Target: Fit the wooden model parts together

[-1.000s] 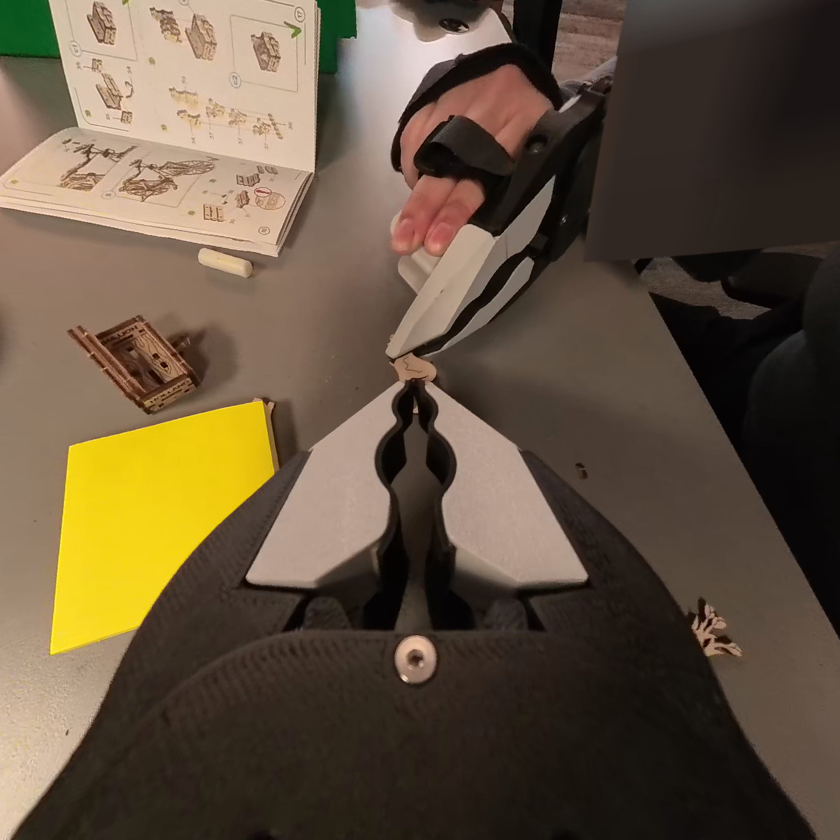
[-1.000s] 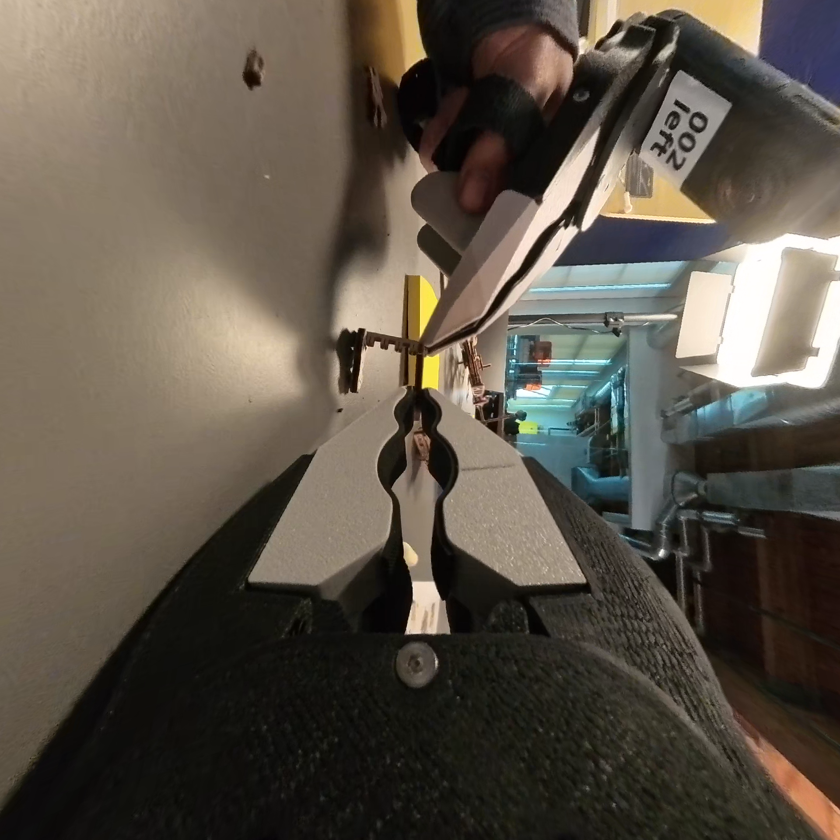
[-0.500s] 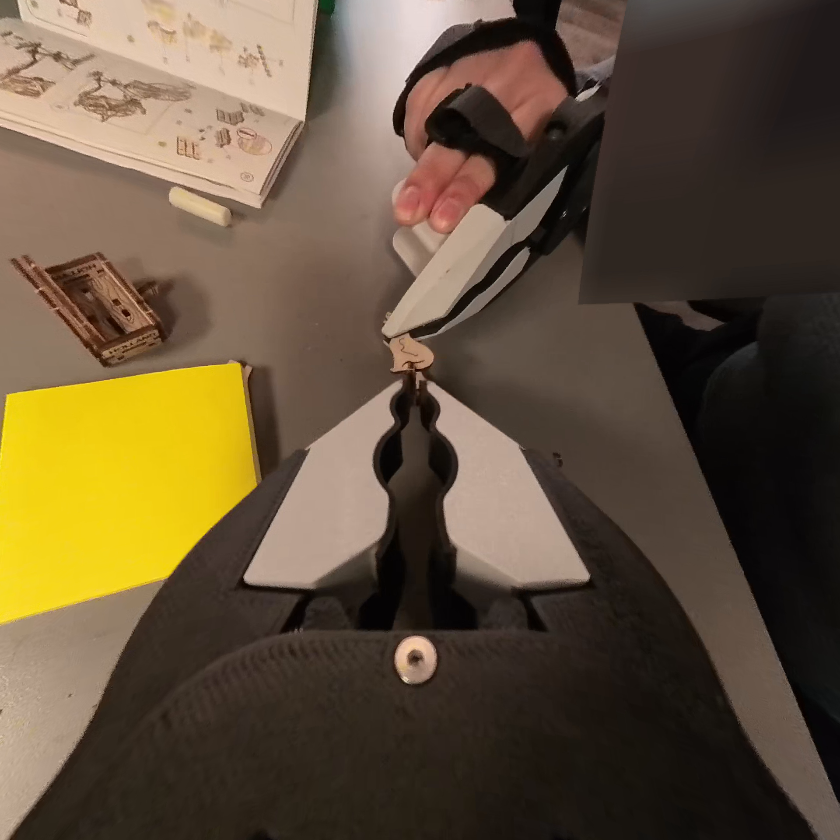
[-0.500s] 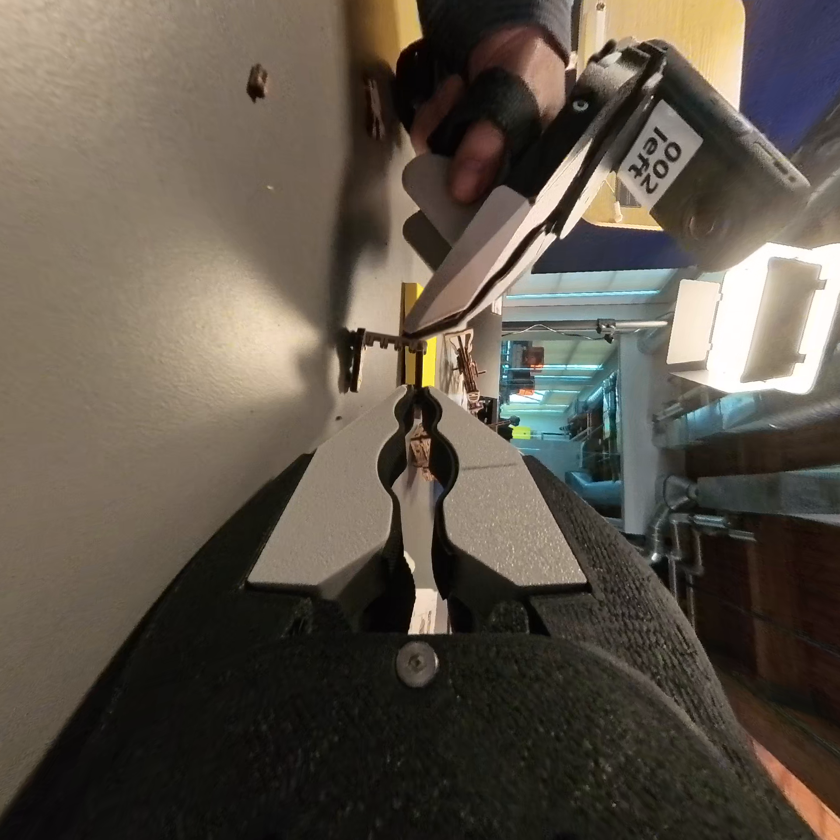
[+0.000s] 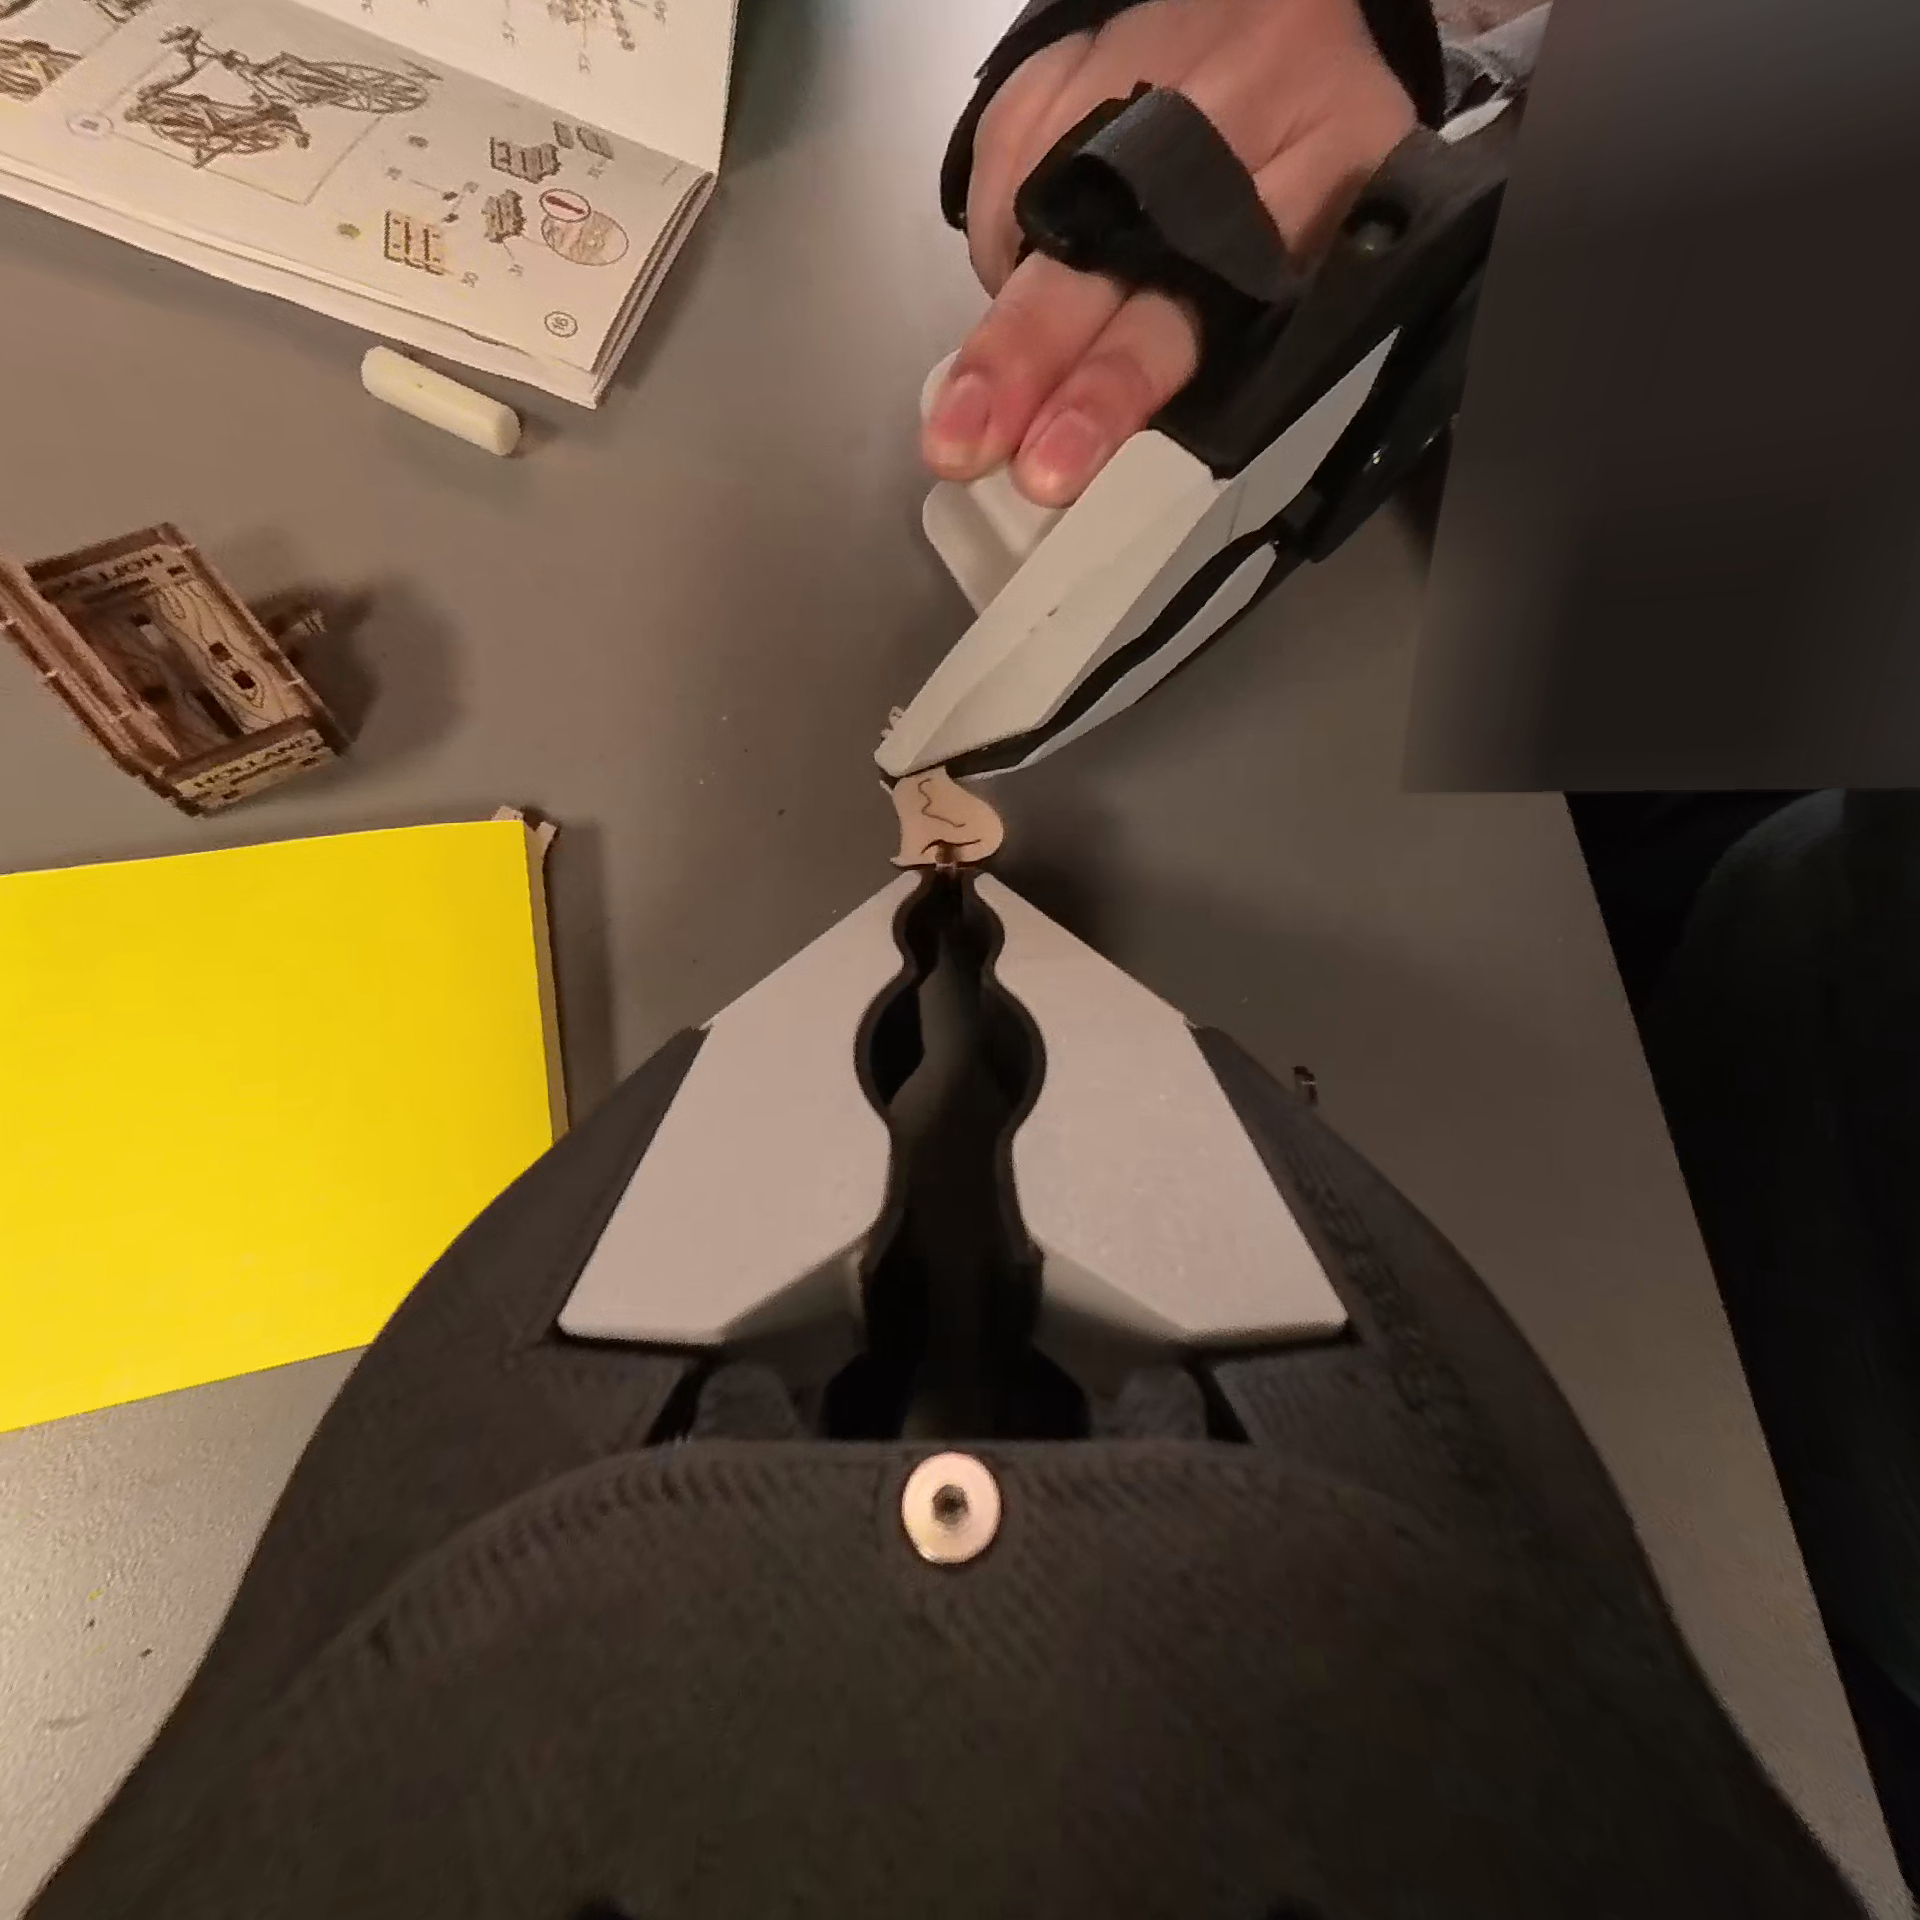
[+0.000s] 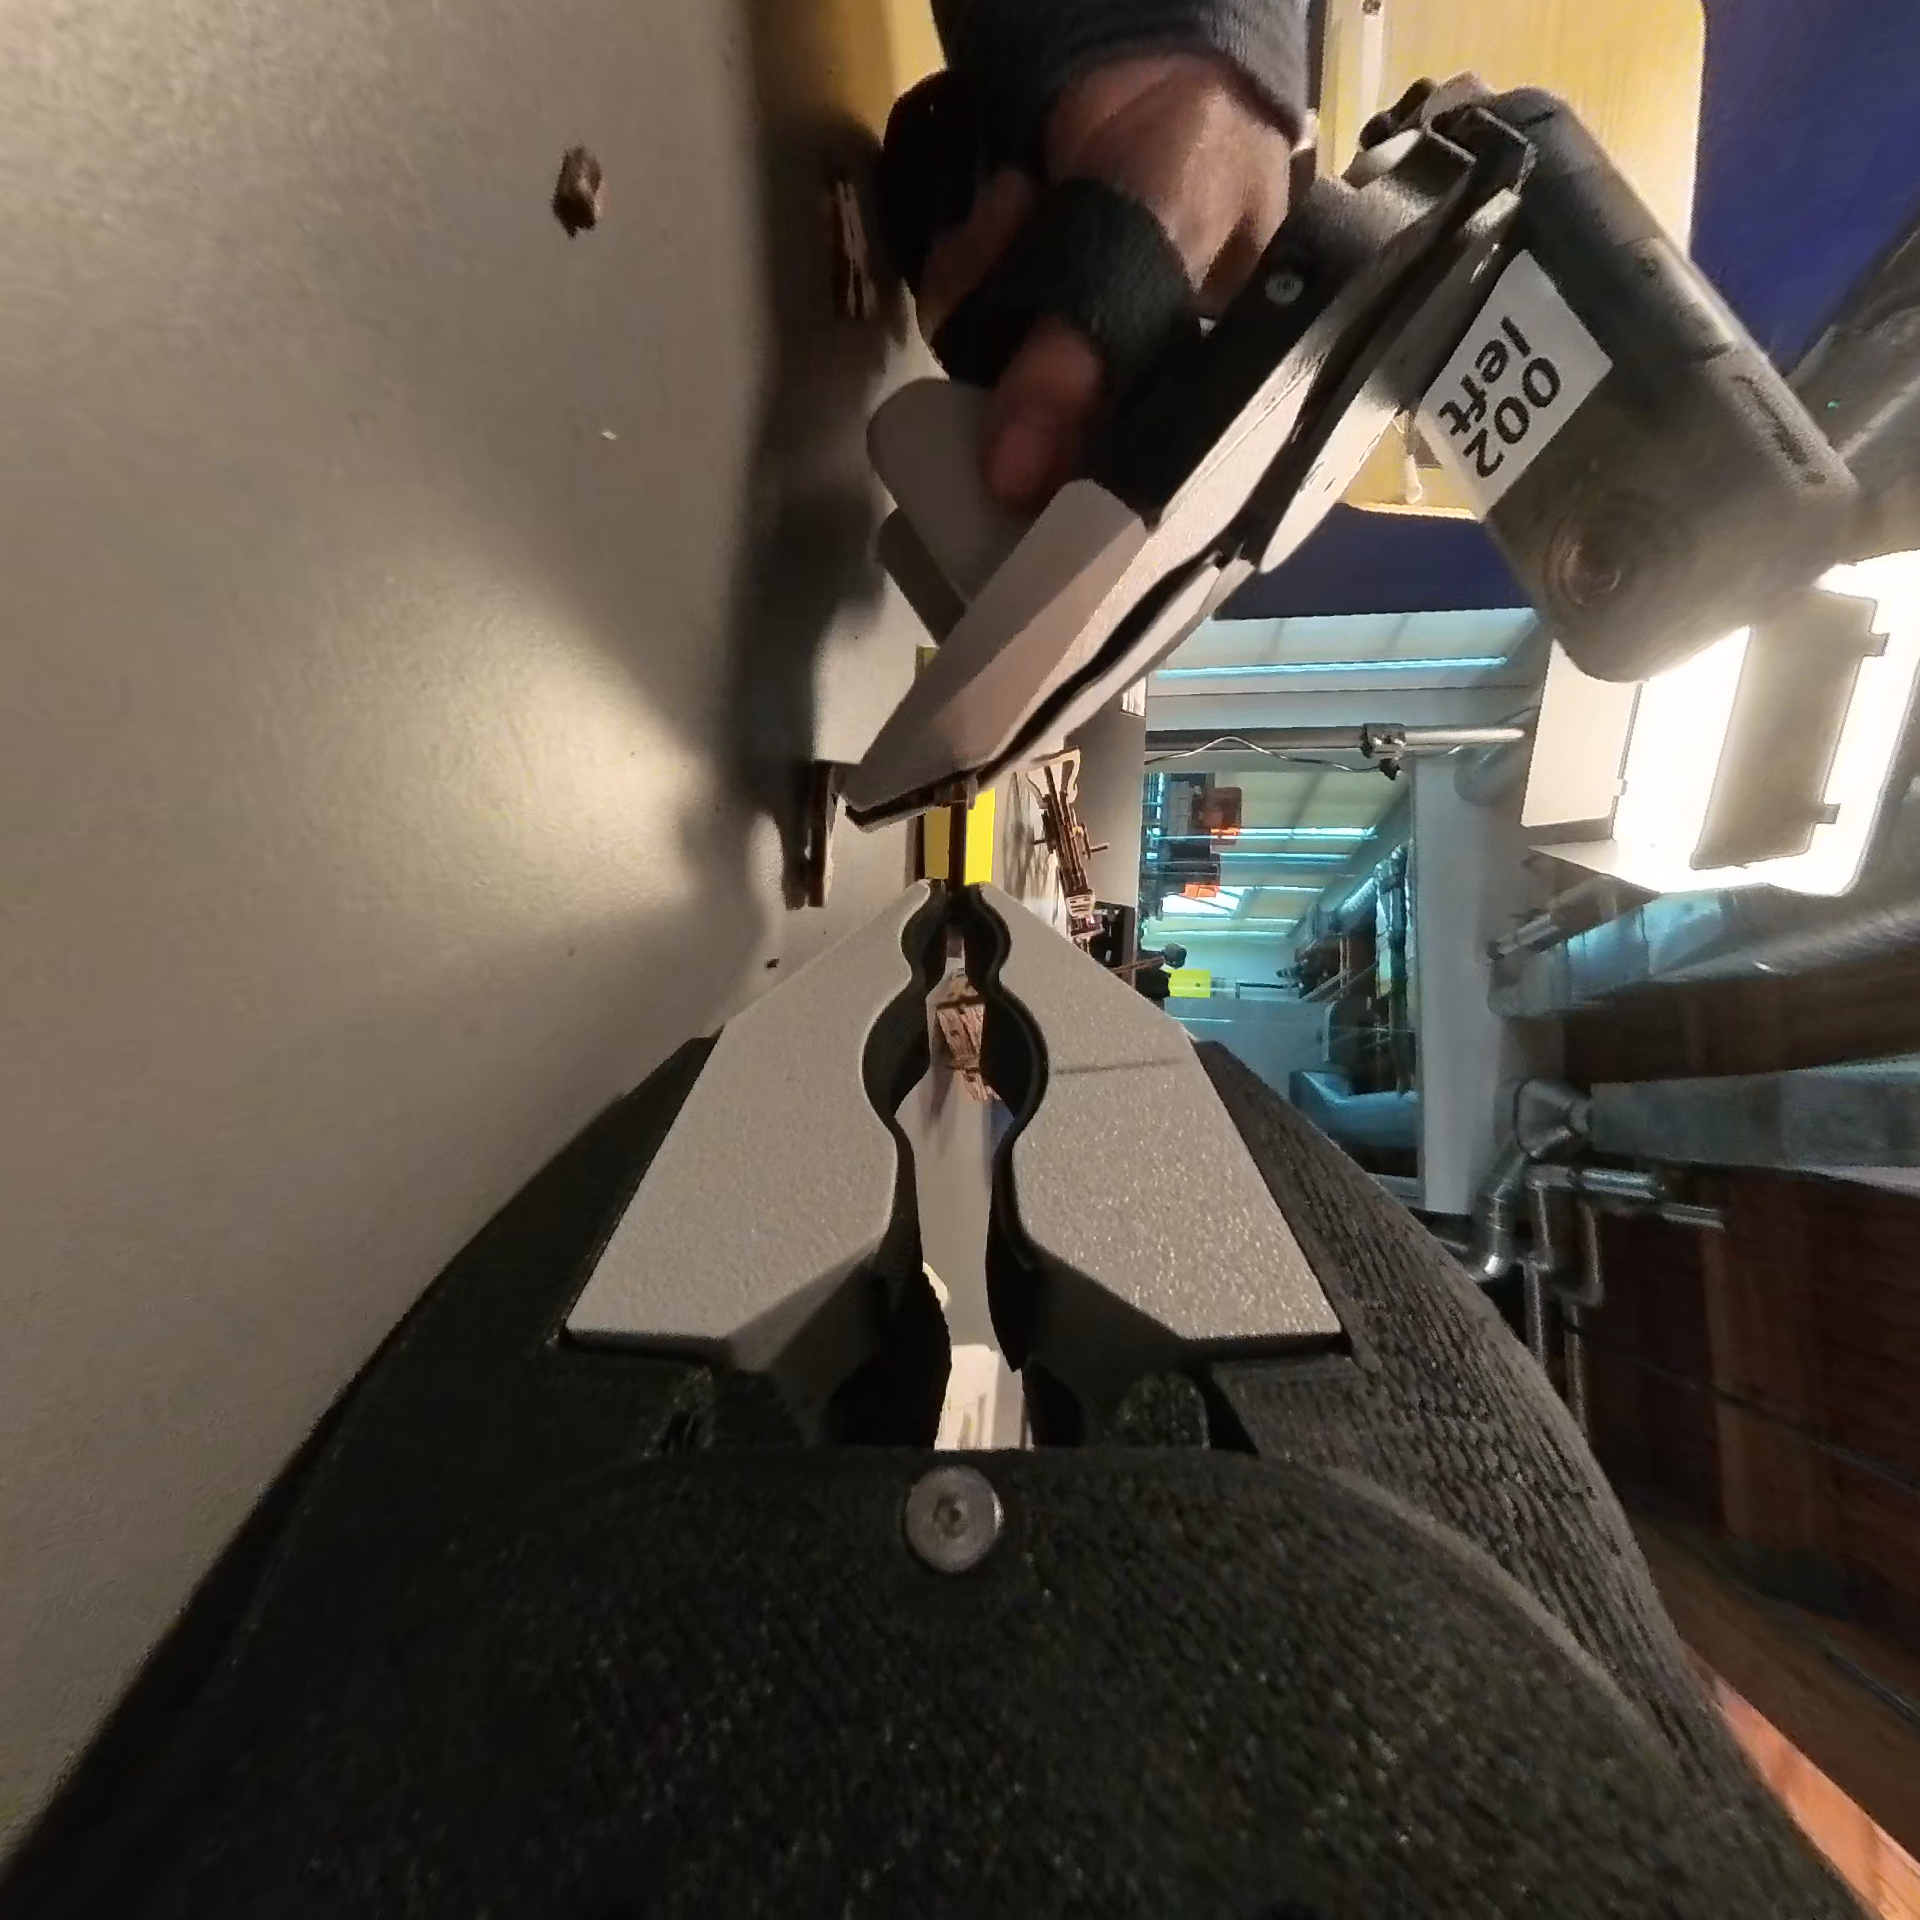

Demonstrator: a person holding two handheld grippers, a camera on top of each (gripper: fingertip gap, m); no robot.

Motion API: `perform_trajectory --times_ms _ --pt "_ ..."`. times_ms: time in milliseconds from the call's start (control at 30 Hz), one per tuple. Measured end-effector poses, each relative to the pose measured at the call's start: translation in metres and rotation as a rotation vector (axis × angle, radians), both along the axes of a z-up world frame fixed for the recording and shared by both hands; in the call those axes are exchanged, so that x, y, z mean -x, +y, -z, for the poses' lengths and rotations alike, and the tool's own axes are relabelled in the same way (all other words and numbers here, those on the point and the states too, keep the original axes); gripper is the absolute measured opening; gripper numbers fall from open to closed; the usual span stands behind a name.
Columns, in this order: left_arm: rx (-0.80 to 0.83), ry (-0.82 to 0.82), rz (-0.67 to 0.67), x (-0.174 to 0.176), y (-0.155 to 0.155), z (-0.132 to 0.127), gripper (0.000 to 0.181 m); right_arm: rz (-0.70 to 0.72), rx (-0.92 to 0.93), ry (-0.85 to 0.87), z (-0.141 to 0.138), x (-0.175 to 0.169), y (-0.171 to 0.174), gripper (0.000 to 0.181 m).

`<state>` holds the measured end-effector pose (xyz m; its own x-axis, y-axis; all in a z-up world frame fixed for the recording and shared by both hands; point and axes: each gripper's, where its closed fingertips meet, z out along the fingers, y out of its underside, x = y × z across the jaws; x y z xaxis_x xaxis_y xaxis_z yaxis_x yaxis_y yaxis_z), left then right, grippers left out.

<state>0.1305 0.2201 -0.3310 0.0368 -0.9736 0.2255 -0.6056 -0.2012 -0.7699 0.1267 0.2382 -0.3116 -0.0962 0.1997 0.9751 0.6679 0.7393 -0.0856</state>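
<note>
In the left wrist view my left gripper (image 5: 945, 881) is shut on a thin wooden strip (image 5: 943, 858), seen edge on at its tips. My right gripper (image 5: 906, 767) comes in from the upper right, shut on a small pale flat wooden piece (image 5: 948, 819). The two parts touch between the two pairs of tips, a little above the grey table (image 5: 727, 623). In the right wrist view my right gripper (image 6: 951, 896) holds its piece (image 6: 951, 857) edge on, and the left gripper (image 6: 883, 805) covers most of the brown strip (image 6: 816, 847).
An open instruction booklet (image 5: 364, 156) lies at the far left, with a white peg (image 5: 442, 400) beside it. A partly built wooden block (image 5: 177, 665) and a yellow sheet (image 5: 249, 1091) lie on the left. The table edge (image 5: 1621, 1039) runs along the right.
Both grippers stay shut on their parts. The left gripper has shifted, so the table items slid up and left in its view. In the right view it has come closer and now covers the strip.
</note>
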Motion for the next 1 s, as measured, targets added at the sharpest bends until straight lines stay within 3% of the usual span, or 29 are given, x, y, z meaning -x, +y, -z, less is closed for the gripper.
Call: perform_trajectory --times_ms 533,1000 --pt "-0.102 0.048 -0.003 0.0001 0.002 0.0004 0.001 0.004 -0.037 -0.019 -0.0002 -0.0013 0.0012 0.0" --pt "-0.036 0.024 0.001 0.0045 0.0009 0.002 0.017 0.017 -0.003 -0.007 0.0017 -0.0037 0.0045 0.0"
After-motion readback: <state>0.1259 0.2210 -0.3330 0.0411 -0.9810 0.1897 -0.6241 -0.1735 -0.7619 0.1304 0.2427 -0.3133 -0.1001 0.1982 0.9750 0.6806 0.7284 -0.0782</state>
